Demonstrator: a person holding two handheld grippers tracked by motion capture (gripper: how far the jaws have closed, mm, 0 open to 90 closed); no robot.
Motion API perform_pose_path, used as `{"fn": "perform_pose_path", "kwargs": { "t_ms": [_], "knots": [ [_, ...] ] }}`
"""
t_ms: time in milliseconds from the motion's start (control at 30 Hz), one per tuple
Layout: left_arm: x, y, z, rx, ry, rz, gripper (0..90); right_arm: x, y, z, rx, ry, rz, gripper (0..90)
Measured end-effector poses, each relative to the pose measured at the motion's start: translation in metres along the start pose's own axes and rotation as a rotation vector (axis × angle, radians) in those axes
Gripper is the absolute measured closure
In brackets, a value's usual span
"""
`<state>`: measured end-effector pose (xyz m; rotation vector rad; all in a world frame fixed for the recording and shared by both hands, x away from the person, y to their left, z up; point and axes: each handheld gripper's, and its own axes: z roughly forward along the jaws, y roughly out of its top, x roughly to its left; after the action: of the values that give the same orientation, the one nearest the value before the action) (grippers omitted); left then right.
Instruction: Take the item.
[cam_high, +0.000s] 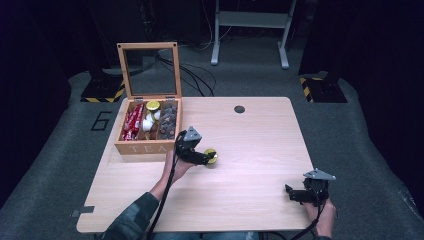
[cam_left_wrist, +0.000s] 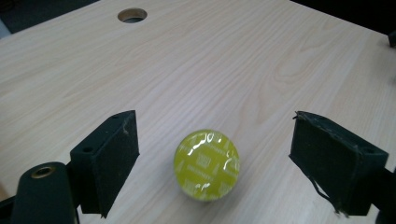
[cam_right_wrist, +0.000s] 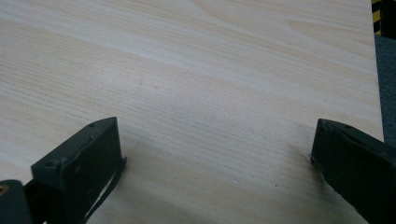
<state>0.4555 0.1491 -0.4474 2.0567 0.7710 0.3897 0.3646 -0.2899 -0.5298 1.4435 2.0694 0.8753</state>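
Observation:
A yellow-green foil capsule (cam_left_wrist: 207, 164) lies on the pale wooden table (cam_high: 250, 145), just right of the tea box. My left gripper (cam_left_wrist: 215, 140) stands open around it, one black pad on each side, and neither pad touches the foil. From above, the left gripper (cam_high: 207, 159) points right at the capsule (cam_high: 212, 156). My right gripper (cam_high: 291, 192) rests near the table's front right corner, held by a hand. Its jaws stand wide apart in the right gripper view (cam_right_wrist: 212, 149), with bare wood between them.
A wooden box marked TEA (cam_high: 148, 148) sits at the table's back left with its glass lid (cam_high: 148, 70) raised. Its compartments hold red packets, white and yellow capsules, and dark capsules. A round cable hole (cam_high: 239, 109) lies near the far edge.

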Motion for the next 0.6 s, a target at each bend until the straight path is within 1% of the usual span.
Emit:
{"fn": "perform_pose_path", "kwargs": {
  "t_ms": [133,167,200,267,367,533,567,600],
  "knots": [
    [0.000,-0.008,-0.022,-0.007,0.025,0.032,13.5,0.000,0.000,0.000,0.000,-0.003,0.003,1.1],
    [0.001,-0.010,-0.028,-0.008,0.028,0.032,13.0,0.000,0.000,0.000,0.000,-0.003,0.003,1.1],
    [0.001,-0.013,-0.033,-0.013,0.037,0.027,12.5,0.000,0.000,0.000,0.000,-0.003,0.003,1.1],
    [0.002,-0.020,-0.045,-0.010,0.054,0.032,11.1,0.000,0.000,0.000,0.001,-0.003,0.006,1.1],
    [0.004,-0.032,-0.062,-0.010,0.076,0.028,10.2,0.000,0.000,0.000,0.000,-0.003,0.003,1.1],
    [0.010,-0.054,-0.087,0.011,0.134,0.037,9.2,0.000,0.000,0.000,0.002,-0.003,0.008,1.1],
    [0.012,-0.059,-0.092,0.010,0.147,0.031,8.8,0.000,0.000,0.000,0.002,-0.003,0.009,1.1],
    [0.014,-0.063,-0.096,0.014,0.150,0.024,8.6,0.000,0.000,0.000,0.003,-0.003,0.010,1.1]
  ]
}}
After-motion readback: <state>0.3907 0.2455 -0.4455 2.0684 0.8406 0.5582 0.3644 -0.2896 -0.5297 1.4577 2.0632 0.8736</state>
